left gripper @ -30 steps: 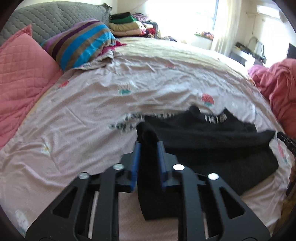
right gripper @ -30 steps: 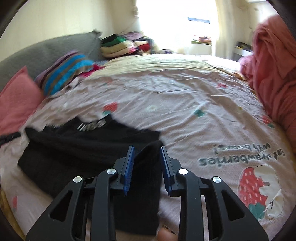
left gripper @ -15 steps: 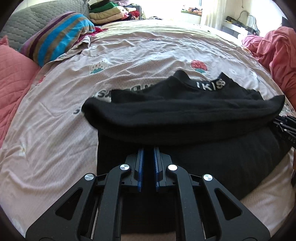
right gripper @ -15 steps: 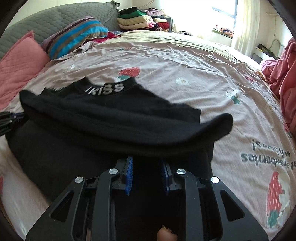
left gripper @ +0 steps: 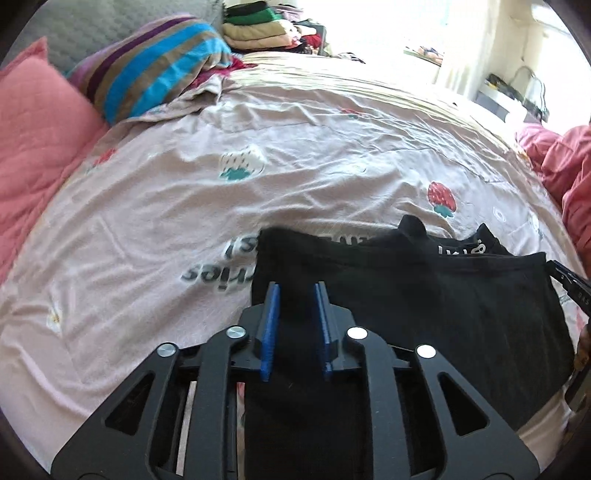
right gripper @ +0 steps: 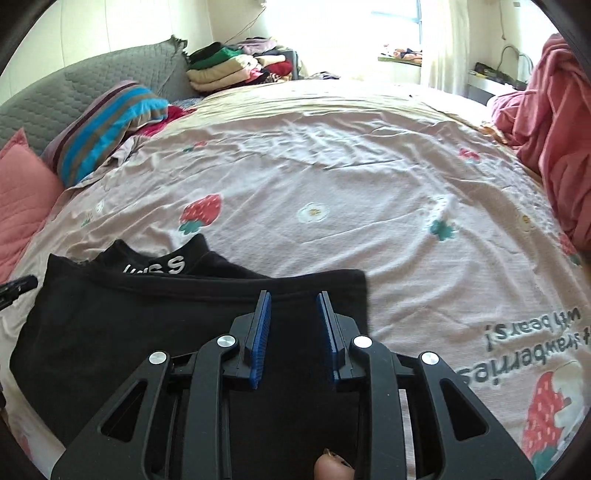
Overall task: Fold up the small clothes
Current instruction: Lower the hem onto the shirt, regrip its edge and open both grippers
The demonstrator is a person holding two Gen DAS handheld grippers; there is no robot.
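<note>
A black garment (left gripper: 424, 306) with white lettering on its collar lies folded in half on the pink strawberry bedsheet (left gripper: 221, 177). My left gripper (left gripper: 295, 293) hovers over its left end. Its jaws are opening, with black cloth showing in the gap but the blue pads (left gripper: 271, 314) standing off it. In the right wrist view the same garment (right gripper: 147, 325) fills the lower left. My right gripper (right gripper: 293, 295) sits just short of the folded top edge near the right end, its jaws opening too, with the cloth lying flat beneath them. Each gripper's tip peeks into the other's view at the frame edge.
A pink quilted pillow (left gripper: 37, 147) and a striped pillow (left gripper: 155, 74) lie at the left. Folded clothes (left gripper: 258, 26) are stacked at the far end. A pink blanket (right gripper: 554, 110) is heaped on the right. A person's fingertip (right gripper: 332, 469) shows below the right gripper.
Both grippers carried the garment's near edge forward and laid it over the top half. Their jaws, clamped on the cloth before, now stand apart.
</note>
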